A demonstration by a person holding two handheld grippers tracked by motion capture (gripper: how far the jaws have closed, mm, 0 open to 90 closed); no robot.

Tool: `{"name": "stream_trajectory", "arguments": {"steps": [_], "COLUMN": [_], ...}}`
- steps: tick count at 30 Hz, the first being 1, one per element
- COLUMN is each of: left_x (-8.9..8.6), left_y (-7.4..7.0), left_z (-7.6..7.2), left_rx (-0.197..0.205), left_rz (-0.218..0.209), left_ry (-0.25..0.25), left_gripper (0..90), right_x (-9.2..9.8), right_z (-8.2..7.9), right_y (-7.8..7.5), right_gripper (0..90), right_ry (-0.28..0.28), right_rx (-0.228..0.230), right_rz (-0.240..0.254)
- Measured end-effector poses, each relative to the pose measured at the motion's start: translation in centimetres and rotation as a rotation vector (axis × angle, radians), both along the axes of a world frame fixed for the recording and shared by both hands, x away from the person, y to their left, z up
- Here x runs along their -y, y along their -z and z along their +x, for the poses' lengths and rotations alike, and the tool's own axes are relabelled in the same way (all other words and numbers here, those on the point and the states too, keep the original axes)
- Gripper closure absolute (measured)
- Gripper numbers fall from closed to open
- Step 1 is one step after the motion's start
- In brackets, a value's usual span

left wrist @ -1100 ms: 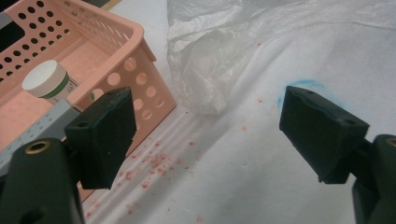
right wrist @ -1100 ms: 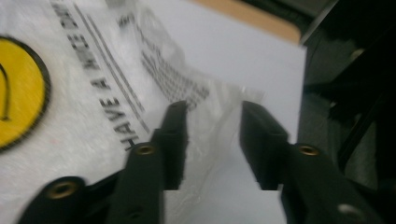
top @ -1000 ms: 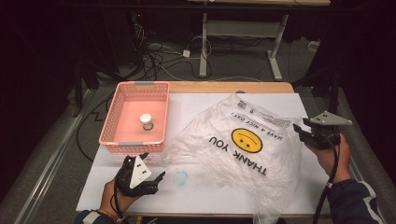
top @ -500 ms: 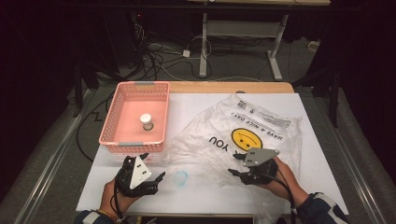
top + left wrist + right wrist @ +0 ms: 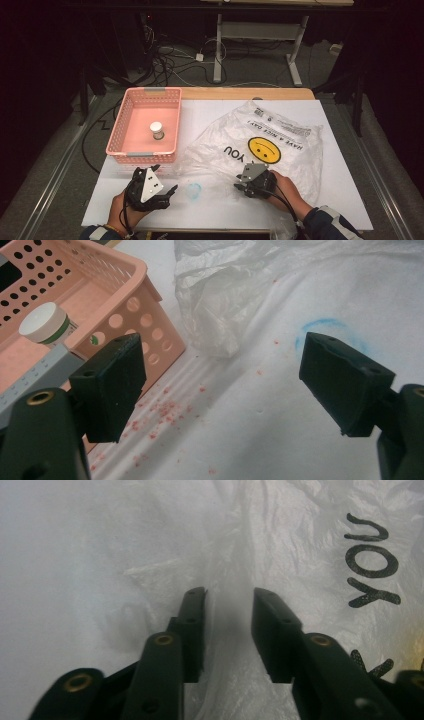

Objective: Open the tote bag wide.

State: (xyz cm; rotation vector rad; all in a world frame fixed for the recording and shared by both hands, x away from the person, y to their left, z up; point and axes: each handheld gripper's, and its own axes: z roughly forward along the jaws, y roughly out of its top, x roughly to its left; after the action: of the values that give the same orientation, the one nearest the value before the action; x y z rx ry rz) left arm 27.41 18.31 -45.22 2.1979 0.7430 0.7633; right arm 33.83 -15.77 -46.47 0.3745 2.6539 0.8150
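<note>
A clear plastic bag (image 5: 280, 135) printed with a yellow smiley and "THANK YOU" lies crumpled on the white table sheet (image 5: 210, 112). My right gripper (image 5: 240, 187) rests on the bag's near left part. In the right gripper view (image 5: 230, 592) its jaws stand a narrow gap apart, open, with a raised fold of the bag (image 5: 310, 530) between them. My left gripper (image 5: 167, 180) sits near the front edge with its jaws wide open (image 5: 220, 340) and nothing between them. Ahead of it are the bag's edge (image 5: 235, 290) and the pink basket (image 5: 155, 335).
The pink perforated basket (image 5: 125, 150) stands at the left and holds a small white-capped bottle (image 5: 157, 131) (image 5: 44, 322). A blue ring mark (image 5: 193, 190) (image 5: 325, 322) lies on the sheet between the grippers. Red crumbs (image 5: 160, 410) are scattered beside the basket. Desk legs and cables lie beyond the table.
My right gripper has moved from the table's far right edge down and left onto the near left part of the bag. The left gripper has stayed put.
</note>
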Motion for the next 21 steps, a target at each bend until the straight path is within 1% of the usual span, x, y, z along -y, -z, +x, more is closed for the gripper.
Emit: {"name": "stream_trajectory", "arguments": {"steps": [1,2,3,4,5,7,9,10,11,12,13,15,16,18,19,20,21], "left_x": [0.0,0.0,0.0,0.0,0.0,0.0,0.0,0.0,-0.1,-0.1,-0.1,0.0,0.0,-0.1,-0.2,-0.3,-0.4], "left_y": [0.0,0.0,0.0,0.0,0.0,0.0,0.0,0.0,-0.1,-0.1,-0.1,-0.1,-0.1,-0.2,-0.3,-0.4,-0.5], "left_z": [0.0,0.0,0.0,0.0,0.0,0.0,0.1,0.1,0.1,0.2,0.2,0.3,0.4,0.5,0.6,0.7,0.7], "left_rx": [-0.001,-0.001,-0.002,-0.003,-0.005,-0.007,-0.005,-0.005,-0.005,-0.005,-0.005,-0.002,-0.001,-0.002,0.001,0.005,0.009], "left_rz": [-0.001,0.000,0.000,-0.002,-0.002,-0.001,-0.003,-0.008,-0.010,-0.012,-0.013,-0.012,-0.013,-0.018,-0.018,-0.020,-0.025], "left_ry": [0.000,0.000,0.000,0.001,0.001,0.001,0.001,-0.001,-0.002,-0.003,-0.003,-0.003,-0.003,-0.007,-0.009,-0.012,-0.015], "left_gripper": [17.9,17.9,17.9,17.9,17.9,17.9,18.0,18.0,18.0,17.9,17.9,18.0,18.0,17.9,17.9,17.9,17.9], "right_x": [0.0,0.0,0.0,0.1,0.2,0.2,0.4,0.6,0.6,0.6,0.7,1.0,1.0,1.2,1.4,1.8,2.0], "right_z": [0.1,0.2,0.2,0.3,0.4,0.4,0.5,0.6,0.6,0.8,1.2,1.8,1.8,2.6,3.0,3.8,4.1], "right_y": [0.0,-0.1,-0.1,-0.2,-0.3,-0.4,-0.8,-1.3,-1.3,-1.6,-2.1,-2.6,-2.6,-3.1,-3.3,-3.6,-3.8], "right_gripper": [80.7,83.4,83.4,89.9,90.0,90.0,90.0,90.0,90.0,90.0,90.0,90.0,90.0,90.0,90.0,90.0,90.0], "right_ry": [0.014,0.013,0.013,0.024,0.019,0.027,0.043,0.068,0.068,0.085,0.104,0.126,0.126,0.165,0.179,0.202,0.215], "right_rx": [0.002,-0.003,-0.003,0.002,0.002,0.003,0.026,0.050,0.050,0.068,0.084,0.103,0.103,0.128,0.143,0.156,0.167], "right_rz": [-0.001,-0.001,-0.001,0.001,-0.004,0.005,0.024,0.045,0.045,0.064,0.082,0.117,0.117,0.121,0.121,0.130,0.134]}}
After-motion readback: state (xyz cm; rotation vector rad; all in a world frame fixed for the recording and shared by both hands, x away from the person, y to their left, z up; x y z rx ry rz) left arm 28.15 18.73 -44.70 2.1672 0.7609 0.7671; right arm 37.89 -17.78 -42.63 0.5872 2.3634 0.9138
